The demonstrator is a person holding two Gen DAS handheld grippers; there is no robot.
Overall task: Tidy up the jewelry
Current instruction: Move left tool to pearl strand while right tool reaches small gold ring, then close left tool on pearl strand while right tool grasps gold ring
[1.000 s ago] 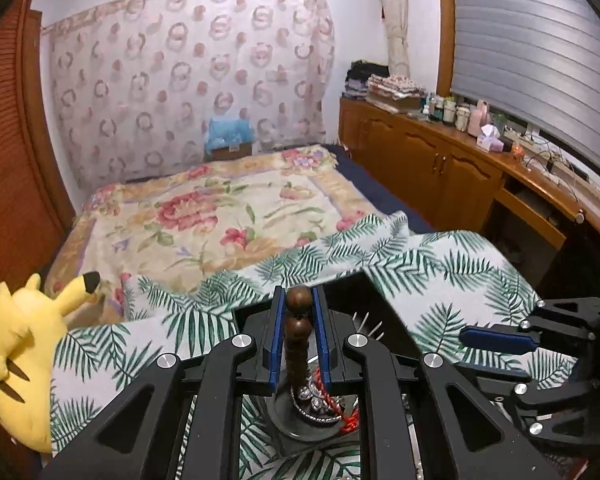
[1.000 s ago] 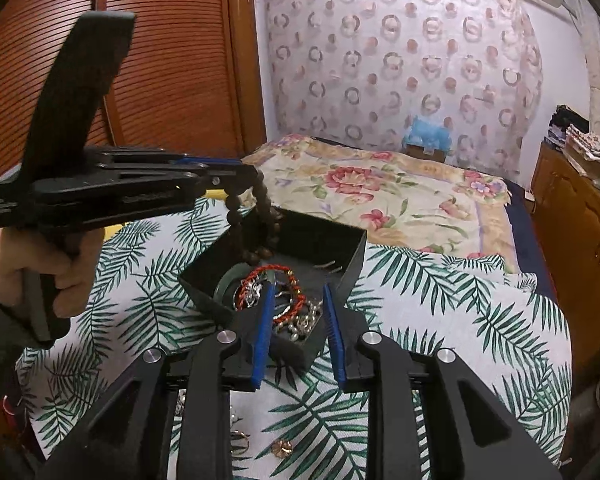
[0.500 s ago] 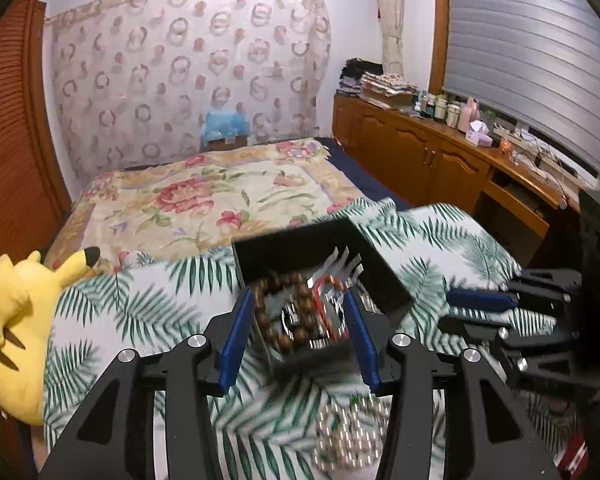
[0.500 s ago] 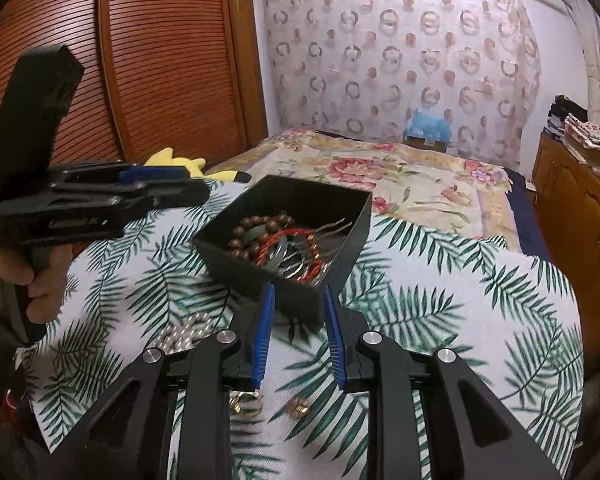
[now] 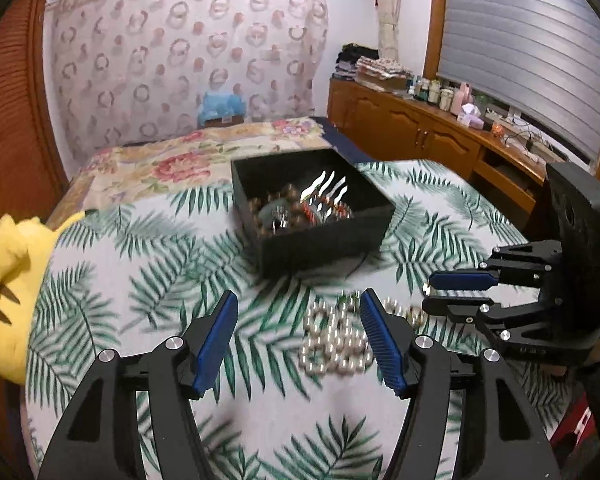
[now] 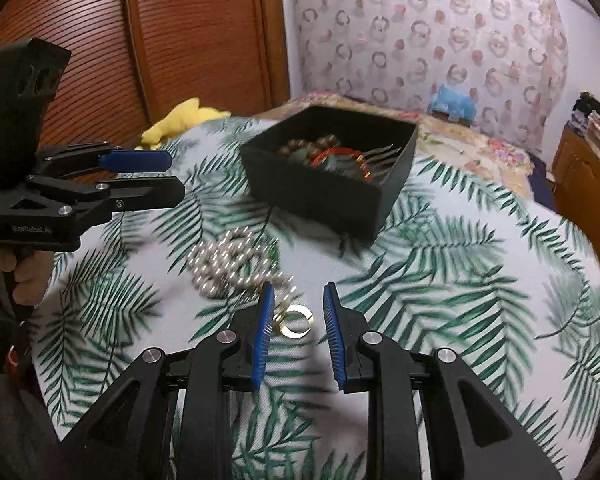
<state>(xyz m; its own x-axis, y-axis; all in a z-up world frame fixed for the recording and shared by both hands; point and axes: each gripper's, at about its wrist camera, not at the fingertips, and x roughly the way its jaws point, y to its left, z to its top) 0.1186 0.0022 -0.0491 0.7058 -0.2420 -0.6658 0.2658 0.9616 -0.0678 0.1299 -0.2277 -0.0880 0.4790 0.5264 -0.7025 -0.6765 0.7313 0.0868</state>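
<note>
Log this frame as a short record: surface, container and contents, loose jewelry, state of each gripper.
surface: leaf-print cloth
container: black box, open top, on the cloth
box contents: brown bead bracelet, red bead bracelet, silver hair fork
loose jewelry: pearl strand heaped on the cloth in front of the box; gold ring beside it
left gripper: opening, nothing between its fingers, above the pearl strand
right gripper: partly open, gold ring lies between its fingers, not pinched
other: yellow plush toy at the cloth's edge
</note>
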